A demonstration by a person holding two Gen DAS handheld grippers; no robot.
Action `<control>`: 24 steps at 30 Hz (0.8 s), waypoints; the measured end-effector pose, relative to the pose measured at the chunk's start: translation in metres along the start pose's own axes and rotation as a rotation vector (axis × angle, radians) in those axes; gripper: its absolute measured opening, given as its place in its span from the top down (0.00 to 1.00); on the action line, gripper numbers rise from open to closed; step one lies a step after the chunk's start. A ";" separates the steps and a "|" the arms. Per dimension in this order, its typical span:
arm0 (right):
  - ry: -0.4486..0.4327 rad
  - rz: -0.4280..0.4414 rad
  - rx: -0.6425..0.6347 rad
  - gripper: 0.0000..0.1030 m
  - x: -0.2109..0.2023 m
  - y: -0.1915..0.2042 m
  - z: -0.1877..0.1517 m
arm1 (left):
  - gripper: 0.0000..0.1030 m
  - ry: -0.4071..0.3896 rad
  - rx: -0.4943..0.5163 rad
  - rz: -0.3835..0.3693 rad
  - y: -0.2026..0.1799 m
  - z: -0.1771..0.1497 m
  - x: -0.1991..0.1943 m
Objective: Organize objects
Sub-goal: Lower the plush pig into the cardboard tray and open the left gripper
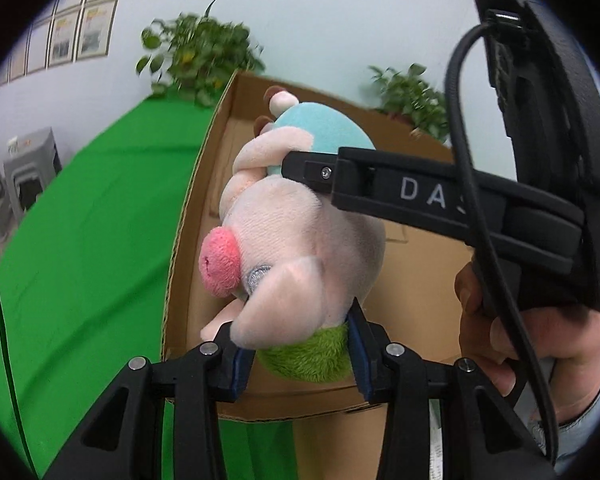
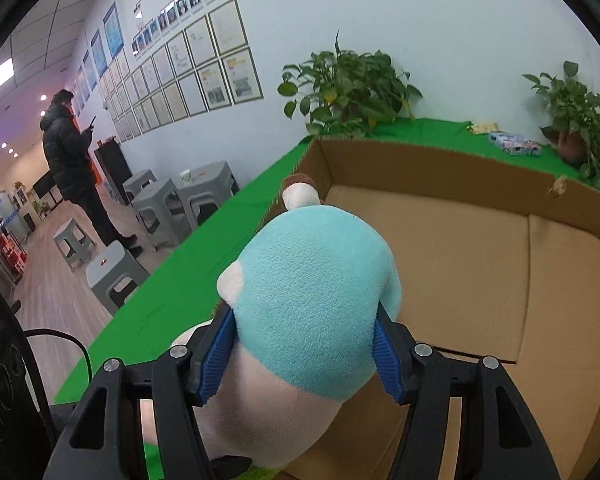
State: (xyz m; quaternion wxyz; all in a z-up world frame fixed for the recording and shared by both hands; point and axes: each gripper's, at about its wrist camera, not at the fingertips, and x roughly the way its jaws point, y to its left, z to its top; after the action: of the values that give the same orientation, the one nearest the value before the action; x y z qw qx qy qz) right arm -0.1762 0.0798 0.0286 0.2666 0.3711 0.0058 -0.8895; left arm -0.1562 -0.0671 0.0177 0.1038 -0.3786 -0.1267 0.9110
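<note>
A plush pig toy (image 1: 296, 240), pale pink with a pink snout, teal body and green hat, hangs head down over an open cardboard box (image 1: 420, 268). My left gripper (image 1: 296, 356) is shut on its green hat end. My right gripper (image 2: 306, 356) is shut on the teal body of the plush pig toy (image 2: 312, 304), and its finger (image 1: 380, 180) crosses the left wrist view from the right. The cardboard box (image 2: 480, 264) lies below and ahead in the right wrist view, its floor bare.
The box sits on a green cloth table (image 2: 204, 256). Two potted plants (image 2: 348, 92) (image 2: 576, 120) and a small printed packet (image 2: 514, 144) stand at the table's far edge by the wall. Grey stools (image 2: 168, 208) and a standing person (image 2: 76, 168) are off to the left.
</note>
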 end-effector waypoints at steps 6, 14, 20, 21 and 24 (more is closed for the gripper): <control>0.037 0.023 -0.008 0.42 0.051 0.000 -0.021 | 0.62 0.061 -0.050 0.032 0.011 -0.017 0.009; 0.056 -0.011 -0.122 0.38 0.080 0.027 -0.047 | 0.58 0.115 -0.108 0.061 0.022 -0.027 0.019; 0.054 0.000 -0.130 0.29 0.075 0.039 -0.049 | 0.56 0.084 -0.061 0.120 0.016 -0.031 0.005; 0.047 0.007 -0.119 0.24 0.075 0.038 -0.049 | 0.56 0.076 -0.058 0.125 0.015 -0.034 0.000; 0.045 0.033 -0.047 0.16 0.064 0.024 -0.042 | 0.56 0.052 -0.069 0.116 0.015 -0.038 -0.014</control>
State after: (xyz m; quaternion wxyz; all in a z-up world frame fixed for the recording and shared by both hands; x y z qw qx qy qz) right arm -0.1741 0.0379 -0.0400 0.2895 0.3845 0.0267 -0.8762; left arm -0.1200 -0.0793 -0.0035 0.0410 -0.4121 -0.1331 0.9004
